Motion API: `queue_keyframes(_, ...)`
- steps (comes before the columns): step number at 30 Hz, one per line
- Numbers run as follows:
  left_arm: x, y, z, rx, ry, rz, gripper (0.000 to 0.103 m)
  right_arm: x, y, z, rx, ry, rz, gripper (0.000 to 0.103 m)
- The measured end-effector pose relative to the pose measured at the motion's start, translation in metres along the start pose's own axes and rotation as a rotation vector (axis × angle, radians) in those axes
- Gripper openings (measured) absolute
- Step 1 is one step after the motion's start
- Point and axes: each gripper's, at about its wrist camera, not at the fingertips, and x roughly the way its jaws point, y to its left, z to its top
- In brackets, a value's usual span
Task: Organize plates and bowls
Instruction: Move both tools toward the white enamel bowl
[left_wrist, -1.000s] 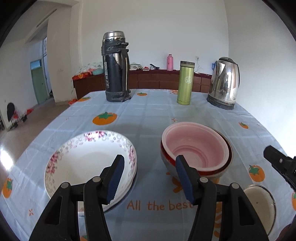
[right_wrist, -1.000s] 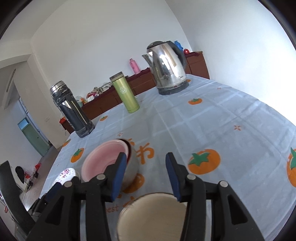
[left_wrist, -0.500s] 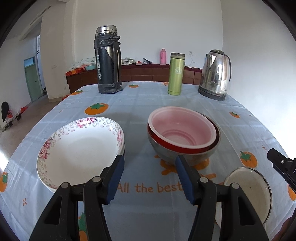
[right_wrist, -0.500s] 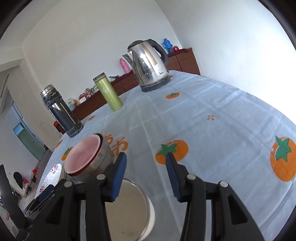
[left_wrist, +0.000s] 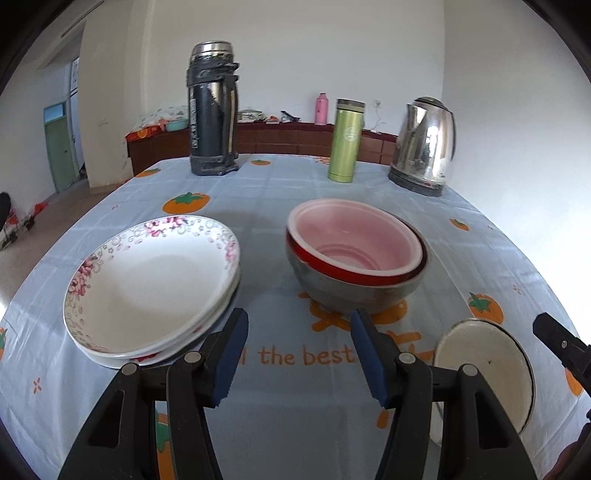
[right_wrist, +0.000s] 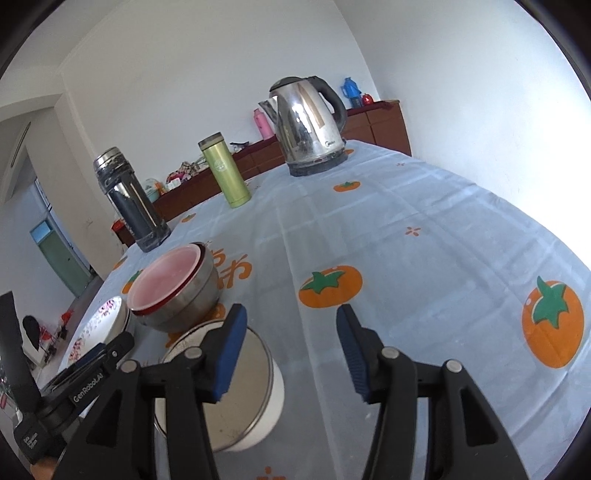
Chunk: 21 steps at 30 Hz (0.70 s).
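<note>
Across the tomato-print tablecloth (left_wrist: 258, 206) we see floral plates (left_wrist: 151, 280) stacked and the pink bowl (left_wrist: 354, 240) nested in the steel bowl (left_wrist: 354, 295); only the enamel bowl (right_wrist: 236, 398) remains loose. Our left gripper (left_wrist: 299, 354) hangs open and empty; our right gripper (right_wrist: 290, 350) is opening beside that bowl, nothing between its jaws

A table (left_wrist: 295, 424) carries everything, covered by a pale blue cloth (right_wrist: 424, 229) printed with orange persimmons and orange lettering. Along its far edge stand three vessels in a row — a dark thermos flask (left_wrist: 212, 110) at the left, a slim green tumbler (left_wrist: 346, 140) in the middle, a steel electric kettle (left_wrist: 424, 144) at the right. Nearer, a stack of white floral plates (left_wrist: 151, 284) lies at the left. Well apart to its right sits a steel bowl (left_wrist: 354, 295) with a pink-lined bowl (left_wrist: 354, 236) nested inside. At the near right corner rests a small white enamel bowl (left_wrist: 484, 365) — upright, dark-rimmed.
</note>
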Motion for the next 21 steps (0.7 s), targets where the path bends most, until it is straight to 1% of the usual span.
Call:
queue_keyframes(4, 0.0, -0.009, -0.005, 0.028, 0.011, -0.022, 0.06, 0.002, -0.001, -0.002, -0.006, 0.028, 0.013, 0.052)
queue_keyframes(9, 0.001, -0.016, -0.009, 0.035, 0.033, -0.041, 0.06, 0.005, 0.003, -0.009, -0.048, 0.068, 0.019, 0.051)
queue_keyframes(13, -0.001, -0.026, -0.011, 0.063, 0.025, -0.047, 0.06, 0.009, 0.008, -0.014, -0.068, 0.099, 0.041, 0.05)
queue_keyframes(15, 0.001, -0.03, -0.011, 0.067, 0.036, -0.046, 0.06, 0.012, 0.008, -0.016, -0.07, 0.12, 0.038, 0.044)
queue_keyframes(16, 0.003, -0.03, -0.011, 0.058, 0.048, -0.048, 0.06, 0.014, 0.008, -0.017, -0.068, 0.13, 0.037, 0.04)
queue_keyframes(17, 0.003, -0.03, -0.011, 0.049, 0.049, -0.049, 0.06, 0.016, 0.007, -0.018, -0.064, 0.139, 0.037, 0.037)
queue_keyframes(21, 0.004, -0.032, -0.01, 0.037, 0.055, -0.046, 0.06, 0.017, 0.008, -0.019, -0.073, 0.146, 0.035, 0.037)
